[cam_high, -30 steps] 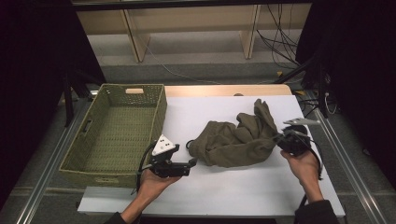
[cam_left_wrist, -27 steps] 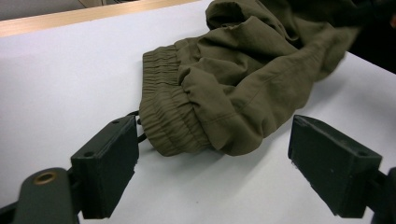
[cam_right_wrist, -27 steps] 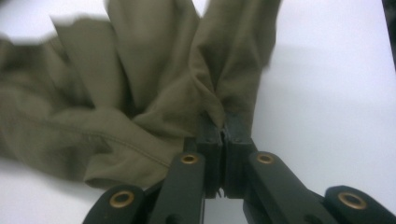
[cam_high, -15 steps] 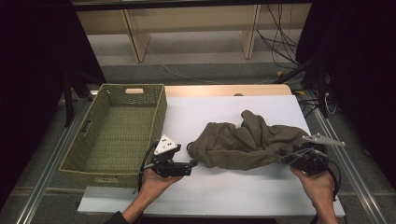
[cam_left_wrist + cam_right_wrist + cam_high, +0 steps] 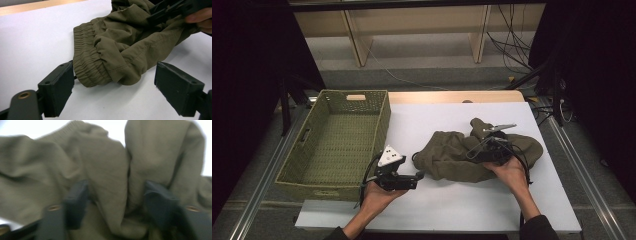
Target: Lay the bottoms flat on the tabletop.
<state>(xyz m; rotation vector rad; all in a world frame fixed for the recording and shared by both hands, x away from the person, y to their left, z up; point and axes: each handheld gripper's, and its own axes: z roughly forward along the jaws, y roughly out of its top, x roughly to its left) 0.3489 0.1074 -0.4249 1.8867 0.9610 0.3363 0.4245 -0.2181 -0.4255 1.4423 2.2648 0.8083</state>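
An olive-green garment [image 5: 447, 155] lies crumpled on the white table [image 5: 452, 210]. My left gripper [image 5: 419, 175] rests at its left end, open. In the left gripper view, the elastic waistband corner of the garment [image 5: 120, 50] lies between the wide-apart jaws of the left gripper [image 5: 115, 75]. My right gripper [image 5: 479, 150] sits on the right half of the garment. Its jaws have just been closing. In the blurred right gripper view, a fold of the garment [image 5: 105, 165] stands between the jaws of the right gripper [image 5: 116, 195], which are still apart.
A woven green basket [image 5: 382, 125] stands at the table's left, just beyond my left hand. Wooden shelving and cables lie behind the table and to its right. Bare white table surface shows in front of the garment and behind it.
My right gripper let go of the garment's right end, which dropped flat, then moved left onto the garment's middle. My left gripper stayed put.
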